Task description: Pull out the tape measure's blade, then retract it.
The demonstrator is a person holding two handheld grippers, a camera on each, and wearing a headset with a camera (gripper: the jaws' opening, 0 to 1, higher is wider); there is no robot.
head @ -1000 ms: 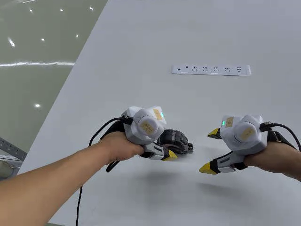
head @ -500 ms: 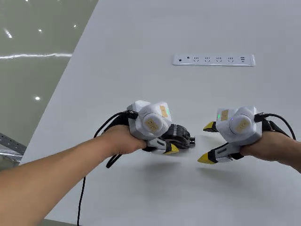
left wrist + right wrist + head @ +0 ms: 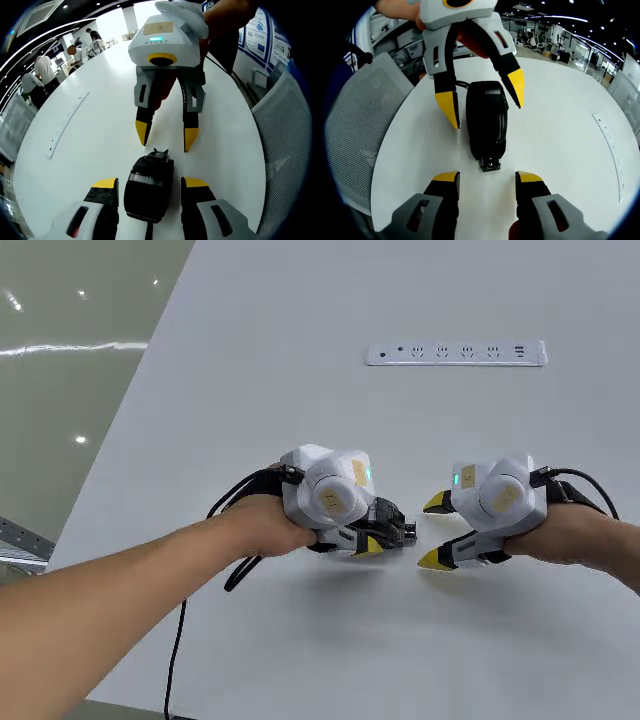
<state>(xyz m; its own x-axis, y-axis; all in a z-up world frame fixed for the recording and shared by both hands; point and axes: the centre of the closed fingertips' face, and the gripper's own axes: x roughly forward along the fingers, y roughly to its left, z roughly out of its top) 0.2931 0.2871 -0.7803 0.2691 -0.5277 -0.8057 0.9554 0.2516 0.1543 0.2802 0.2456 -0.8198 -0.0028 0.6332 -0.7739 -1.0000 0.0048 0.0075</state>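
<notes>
A black tape measure [image 3: 386, 521] lies on the white table [image 3: 300, 360], its blade hook [image 3: 407, 532] pointing right and the blade fully in. My left gripper [image 3: 378, 536] straddles the case; in the left gripper view the tape measure [image 3: 149, 187] sits between the yellow-tipped jaws of the left gripper [image 3: 150, 182] with narrow gaps on both sides. My right gripper [image 3: 432, 533] faces it, open, a short way from the hook. In the right gripper view the hook [image 3: 490, 164] lies just ahead of the right gripper [image 3: 486, 176], with the left gripper [image 3: 482, 102] around the case [image 3: 487, 120].
A white power strip [image 3: 457, 352] lies further back on the table. A black cable [image 3: 225, 515] trails from the left gripper toward the table's left edge. A grey mesh chair [image 3: 355, 125] stands behind the person. People stand far off [image 3: 42, 70].
The right gripper has moved left, closer to the tape measure's hook. The left gripper has shifted slightly right, the tape measure still between its jaws. The head camera has also shifted.
</notes>
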